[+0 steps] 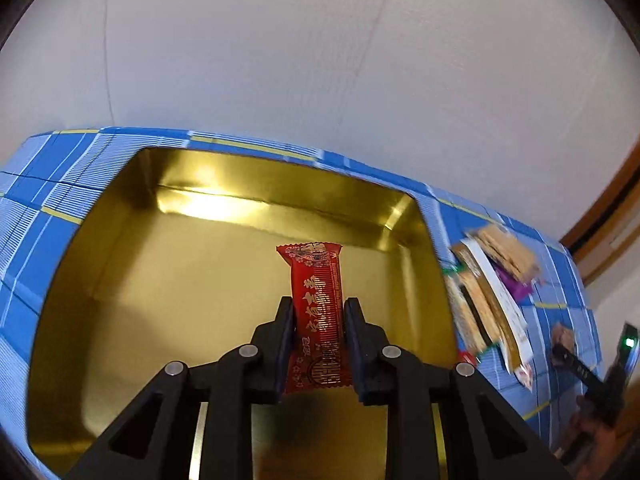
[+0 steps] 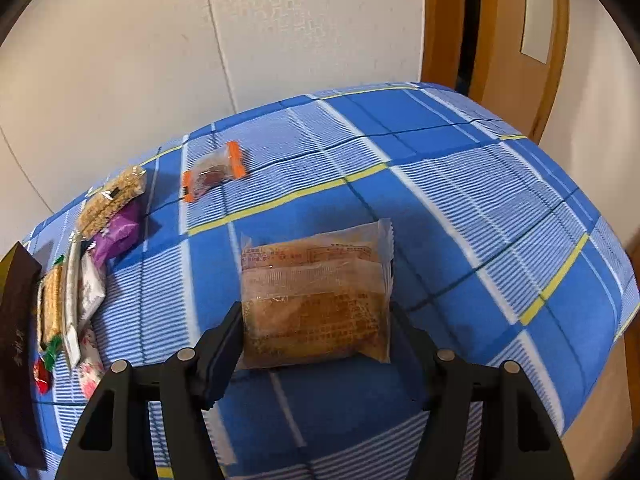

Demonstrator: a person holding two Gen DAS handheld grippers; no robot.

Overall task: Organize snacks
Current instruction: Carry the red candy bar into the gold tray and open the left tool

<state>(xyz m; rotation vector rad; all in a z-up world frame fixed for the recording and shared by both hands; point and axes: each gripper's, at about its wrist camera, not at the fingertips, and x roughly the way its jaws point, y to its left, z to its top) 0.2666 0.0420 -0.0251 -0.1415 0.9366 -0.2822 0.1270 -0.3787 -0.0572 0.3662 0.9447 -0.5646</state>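
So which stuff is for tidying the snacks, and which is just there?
For the job:
- red snack packet
- gold tin
- clear-wrapped pastry
- orange-ended packet
- purple packet

Just there:
- checked blue cloth
- wooden door frame
- wall

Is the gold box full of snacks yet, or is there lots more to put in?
Not yet. The gold tin looks bare inside; nothing is dropped in. The left gripper holds a red snack bar above it. The right gripper has a brown pastry pack between its jaws. Left on the cloth: the orange-ended packet, the purple packet and the pile beside it.
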